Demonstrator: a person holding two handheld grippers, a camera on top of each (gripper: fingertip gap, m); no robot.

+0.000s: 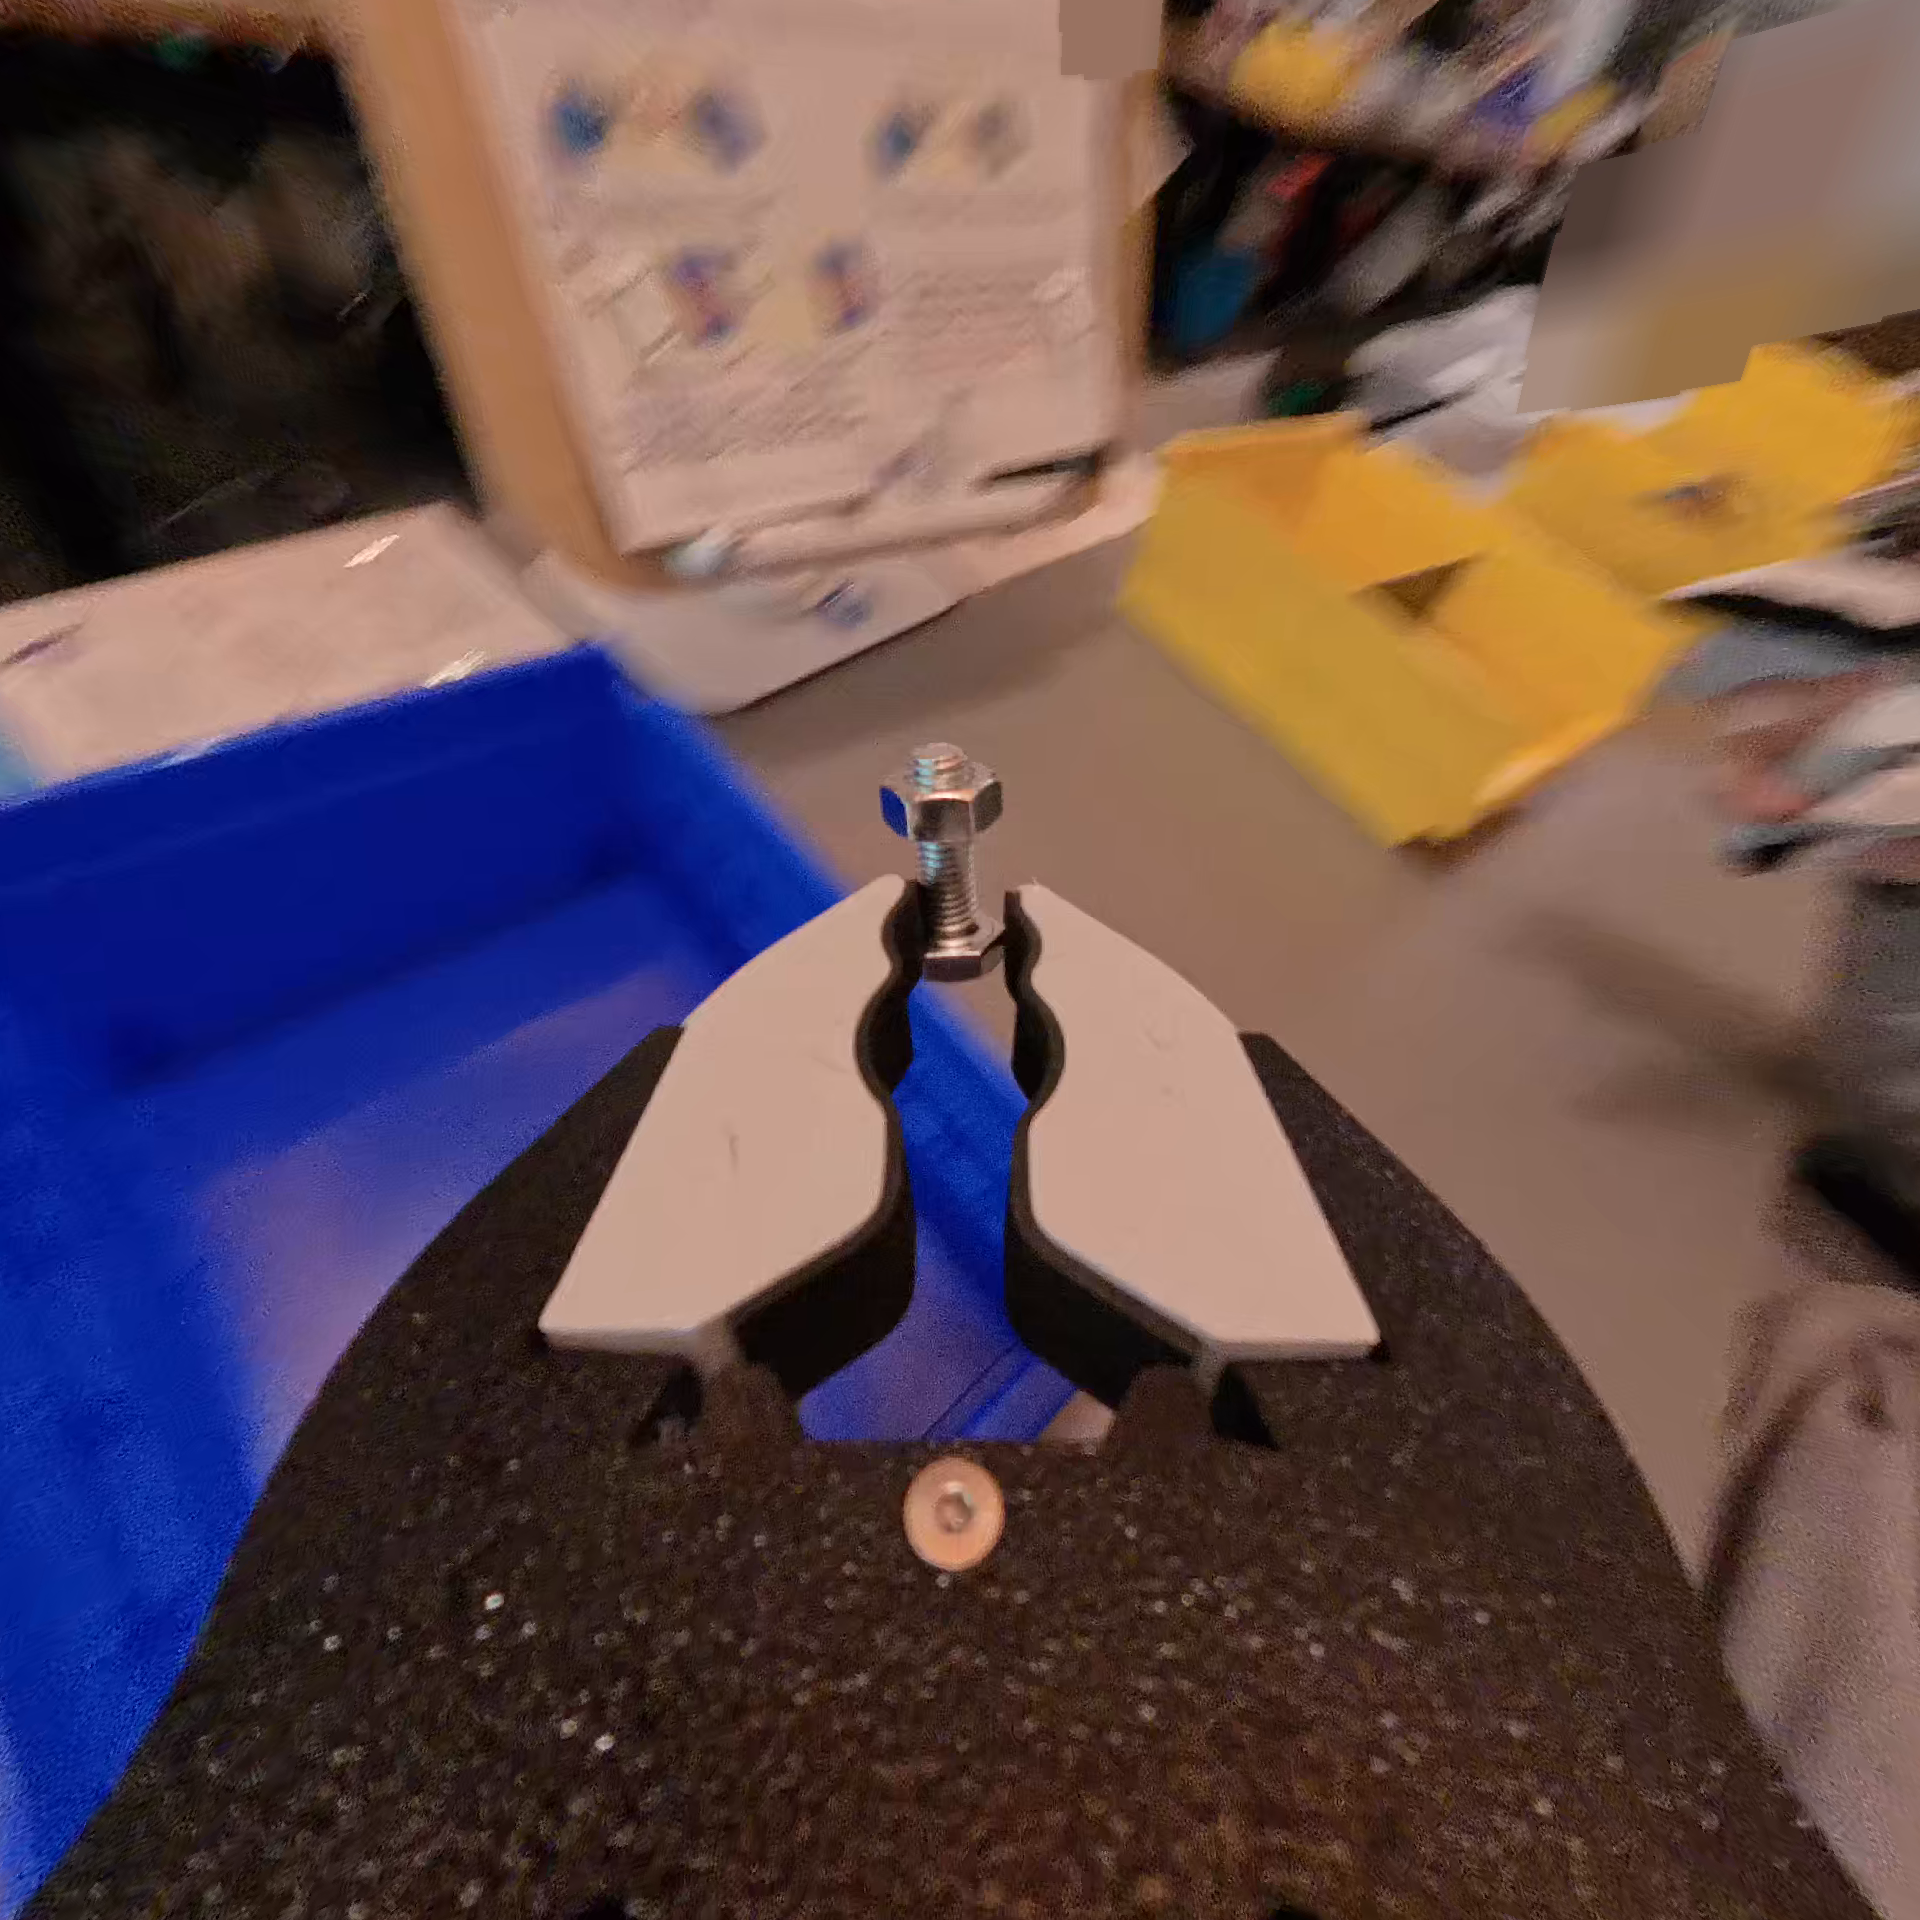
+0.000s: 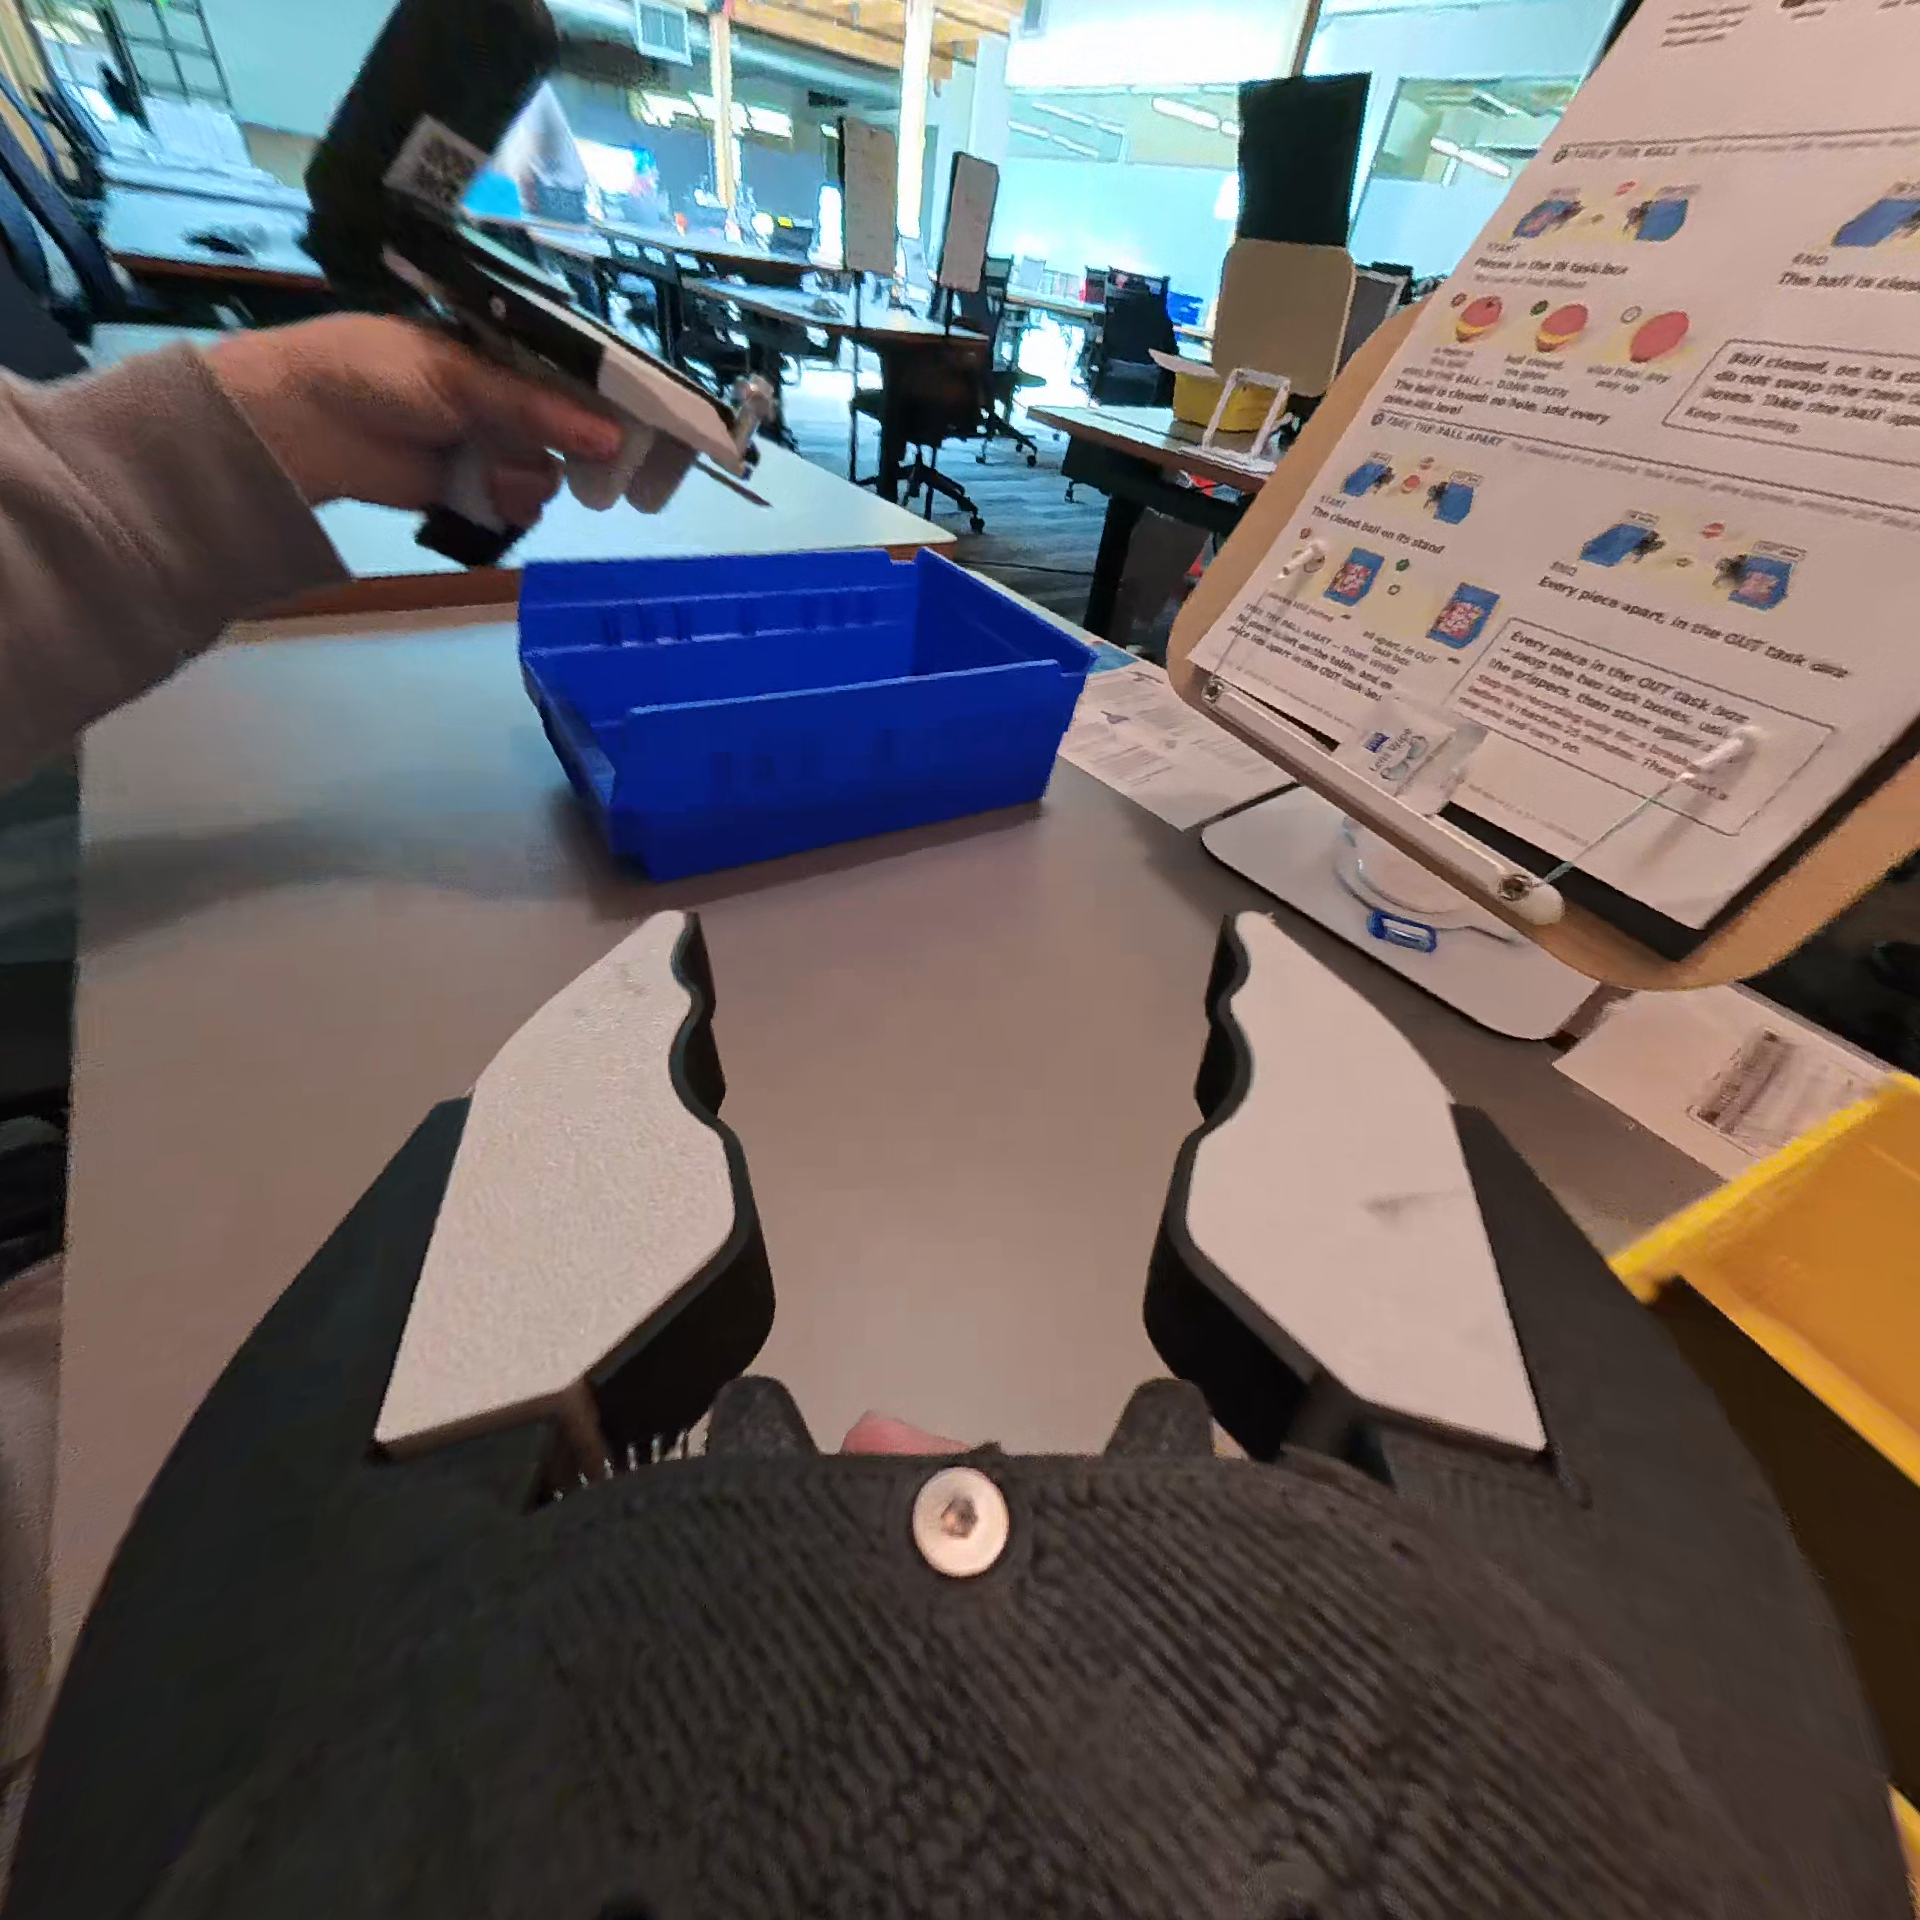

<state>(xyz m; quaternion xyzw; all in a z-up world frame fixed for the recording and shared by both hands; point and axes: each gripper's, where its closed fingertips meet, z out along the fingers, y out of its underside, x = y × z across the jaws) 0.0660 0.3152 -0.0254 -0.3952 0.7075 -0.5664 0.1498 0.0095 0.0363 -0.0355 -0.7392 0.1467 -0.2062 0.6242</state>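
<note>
Left gripper: (image 1: 961,925) nearly closed on a silver bolt (image 1: 948,883), its two fingertips pinching the hex head at the lower end; the threaded shank stands up past the tips.
Nut: a silver nut (image 1: 940,805) sits threaded near the free top end of the shank, clear of the fingertips.
Grip quality: the hold looks narrow, only the very tips on the head, so a knock on the shank could, I judge, swing the bolt; steady, level carriage suits it better than haste.
Below the left gripper: a blue bin (image 1: 343,935) lies just under and to the left; the bolt hangs near its right wall. From the right wrist view the gripper is held well above the bin (image 2: 800,696), in a hand (image 2: 416,416) with a pale sleeve.
Right gripper: (image 2: 961,987) jaws spread wide with nothing between them, hovering over bare grey table (image 2: 312,831), near the blue bin but apart from it.
Farther out: a yellow bin (image 1: 1382,623) at the right of the table, and a tilted instruction board (image 2: 1610,520) on a white stand behind it.
Blur: the left view's background is smeared, so detail inside the bins cannot be told.
</note>
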